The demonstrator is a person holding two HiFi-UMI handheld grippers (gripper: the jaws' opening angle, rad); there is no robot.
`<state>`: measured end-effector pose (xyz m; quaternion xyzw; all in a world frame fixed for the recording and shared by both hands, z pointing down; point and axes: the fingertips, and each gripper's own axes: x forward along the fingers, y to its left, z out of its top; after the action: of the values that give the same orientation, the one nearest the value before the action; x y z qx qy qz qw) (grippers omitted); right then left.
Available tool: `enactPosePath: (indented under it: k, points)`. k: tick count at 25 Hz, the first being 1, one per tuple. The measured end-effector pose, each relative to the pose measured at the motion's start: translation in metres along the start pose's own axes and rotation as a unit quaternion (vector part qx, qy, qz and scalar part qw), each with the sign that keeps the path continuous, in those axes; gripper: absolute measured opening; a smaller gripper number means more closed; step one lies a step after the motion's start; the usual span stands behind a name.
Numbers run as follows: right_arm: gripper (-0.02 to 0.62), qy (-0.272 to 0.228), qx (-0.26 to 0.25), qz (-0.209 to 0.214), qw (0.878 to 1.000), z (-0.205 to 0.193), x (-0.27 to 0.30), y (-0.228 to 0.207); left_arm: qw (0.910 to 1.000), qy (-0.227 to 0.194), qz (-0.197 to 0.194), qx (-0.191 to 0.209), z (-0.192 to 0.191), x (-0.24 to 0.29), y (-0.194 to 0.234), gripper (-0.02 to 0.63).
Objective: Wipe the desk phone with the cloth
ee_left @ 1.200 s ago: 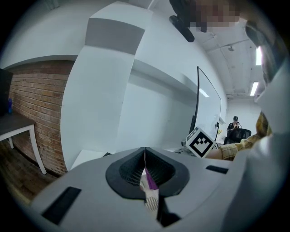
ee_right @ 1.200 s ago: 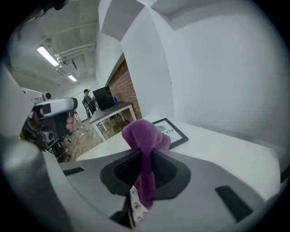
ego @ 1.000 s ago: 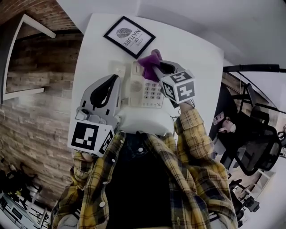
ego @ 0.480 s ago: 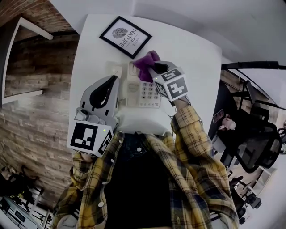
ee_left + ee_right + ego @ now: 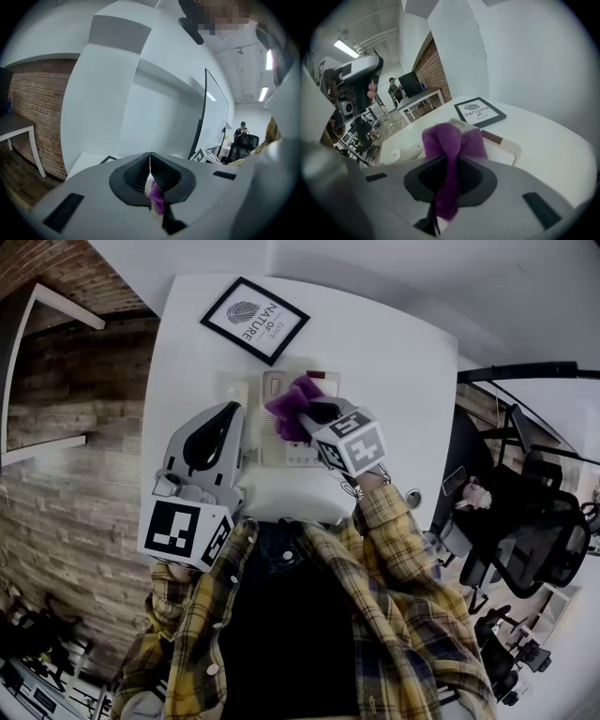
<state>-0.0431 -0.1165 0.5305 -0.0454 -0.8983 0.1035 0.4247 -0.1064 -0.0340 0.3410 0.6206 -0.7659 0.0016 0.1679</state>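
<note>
One cloth (image 5: 289, 409) is clamped by right claw (image 5: 307, 414) on one desk phone (image 5: 275, 386). Left claw (image 5: 150, 159) is seen pressed together, empty, only in left gripper view.

A black-framed print (image 5: 255, 320) with a leaf motif and the words "OF NATURE" lies flat near the upper left corner of the white bench (image 5: 398, 362), set askew to the bench's edges. A brick wall (image 5: 66, 474) fills the left side of the head view, and a white-legged table (image 5: 18, 133) stands beside it. At the right edge stands a black office chair (image 5: 539, 540), well apart from the bench.
</note>
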Motion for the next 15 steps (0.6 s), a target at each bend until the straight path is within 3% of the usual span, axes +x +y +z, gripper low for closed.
enactPosePath:
  k: [15]
  points:
    - [0.061, 0.031, 0.014, 0.027, 0.999, -0.052, -0.006, 0.044, 0.9997, 0.003, -0.025, 0.001, -0.003, 0.003, -0.014, 0.015]
